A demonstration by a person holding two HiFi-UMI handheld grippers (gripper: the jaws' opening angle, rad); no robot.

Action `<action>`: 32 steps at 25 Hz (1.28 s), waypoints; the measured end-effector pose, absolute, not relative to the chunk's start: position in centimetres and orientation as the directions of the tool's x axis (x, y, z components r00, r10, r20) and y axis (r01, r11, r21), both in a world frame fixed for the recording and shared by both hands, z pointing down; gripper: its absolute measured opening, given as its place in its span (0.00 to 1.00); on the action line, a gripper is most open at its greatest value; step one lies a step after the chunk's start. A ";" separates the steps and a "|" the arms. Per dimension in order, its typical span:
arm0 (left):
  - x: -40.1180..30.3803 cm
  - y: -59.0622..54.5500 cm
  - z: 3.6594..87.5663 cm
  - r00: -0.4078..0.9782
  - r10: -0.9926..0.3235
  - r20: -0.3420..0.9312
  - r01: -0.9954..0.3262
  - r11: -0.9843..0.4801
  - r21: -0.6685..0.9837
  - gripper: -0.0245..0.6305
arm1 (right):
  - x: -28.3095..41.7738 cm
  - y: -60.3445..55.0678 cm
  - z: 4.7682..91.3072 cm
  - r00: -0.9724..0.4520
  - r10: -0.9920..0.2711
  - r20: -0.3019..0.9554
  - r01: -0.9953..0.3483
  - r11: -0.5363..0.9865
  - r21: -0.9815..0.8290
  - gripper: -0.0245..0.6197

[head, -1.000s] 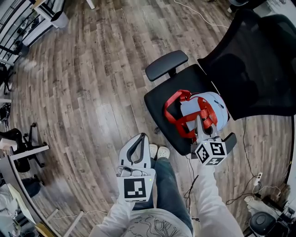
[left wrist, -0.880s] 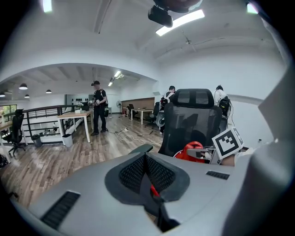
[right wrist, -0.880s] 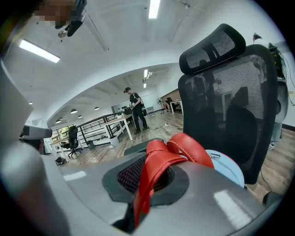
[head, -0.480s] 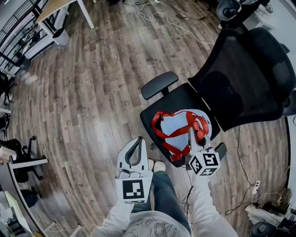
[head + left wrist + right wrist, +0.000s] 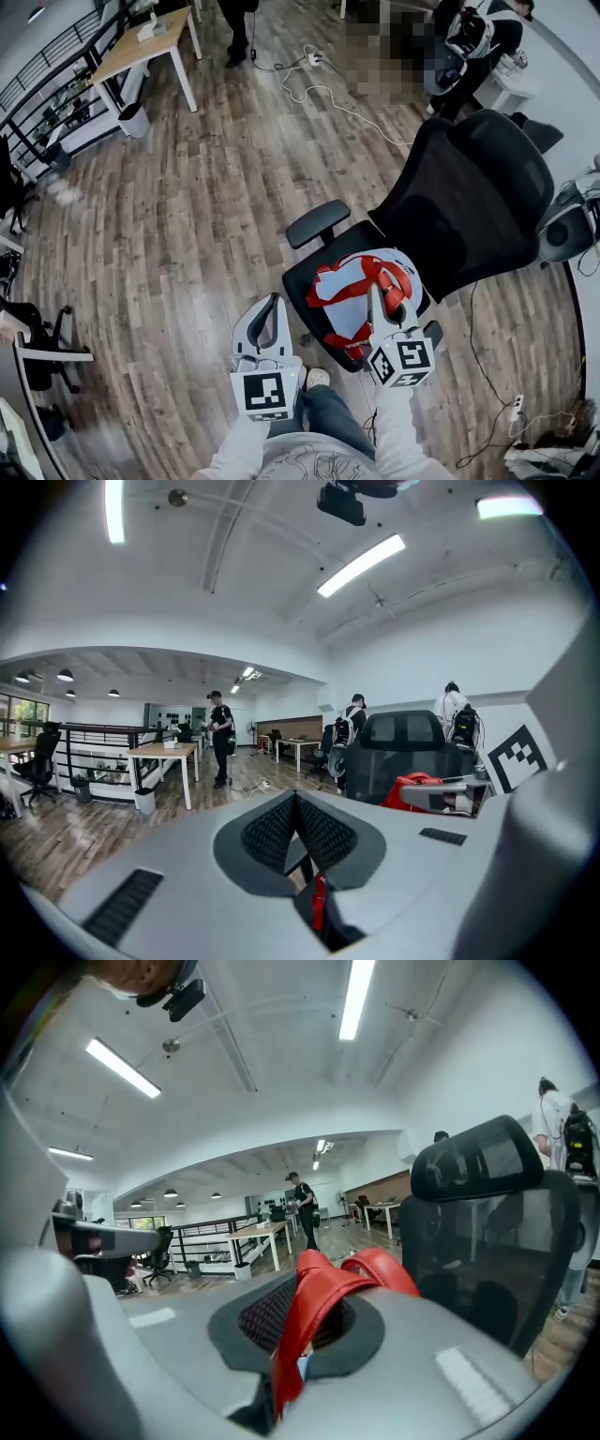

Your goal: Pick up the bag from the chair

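Observation:
A light blue bag (image 5: 345, 307) with red straps (image 5: 367, 272) hangs over the seat of a black office chair (image 5: 469, 197). My right gripper (image 5: 375, 294) is shut on one red strap, which runs out between its pads in the right gripper view as a red band (image 5: 314, 1321). Whether the bag still touches the seat I cannot tell. My left gripper (image 5: 274, 302) is held to the left of the chair, shut, with nothing in it; its pads (image 5: 323, 834) meet in the left gripper view. There the chair (image 5: 408, 752) and the red strap (image 5: 412, 789) show at the right.
A wooden table (image 5: 141, 47) and a bin (image 5: 134, 119) stand at the far left. Cables (image 5: 319, 89) trail over the plank floor beyond the chair. A person (image 5: 234, 19) stands at the top. More chairs (image 5: 37, 347) stand at the left edge. My shoe (image 5: 317, 377) shows below.
Both grippers have risen. The bag has come up off the seat with the right gripper, its straps pulled taut. The head view has tilted up, showing more of the room.

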State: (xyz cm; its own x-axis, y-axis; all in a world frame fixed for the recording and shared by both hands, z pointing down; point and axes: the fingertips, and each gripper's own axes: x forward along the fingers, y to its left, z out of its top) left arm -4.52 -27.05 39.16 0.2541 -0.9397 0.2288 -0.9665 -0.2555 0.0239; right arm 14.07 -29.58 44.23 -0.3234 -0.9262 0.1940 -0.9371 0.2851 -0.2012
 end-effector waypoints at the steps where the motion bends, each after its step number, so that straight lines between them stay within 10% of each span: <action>1: -4.9 -26.9 38.6 0.246 -0.944 0.221 -0.968 -0.249 0.014 0.04 | 14.1 -29.5 43.2 -0.321 -0.930 0.181 -0.939 0.287 -0.192 0.07; 32: -7.6 -25.4 26.4 0.226 -0.974 -0.007 -0.974 -0.225 -0.036 0.04 | 12.9 -25.4 29.0 -0.262 -0.964 -0.051 -0.953 0.267 -0.142 0.07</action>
State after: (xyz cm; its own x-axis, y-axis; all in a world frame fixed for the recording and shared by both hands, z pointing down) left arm -7.60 -25.41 26.40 0.2259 -0.9741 -0.0074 -0.9736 -0.2255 -0.0363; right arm 12.93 -25.43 29.02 -0.2624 -0.9636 -0.0511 -0.9531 0.2671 -0.1422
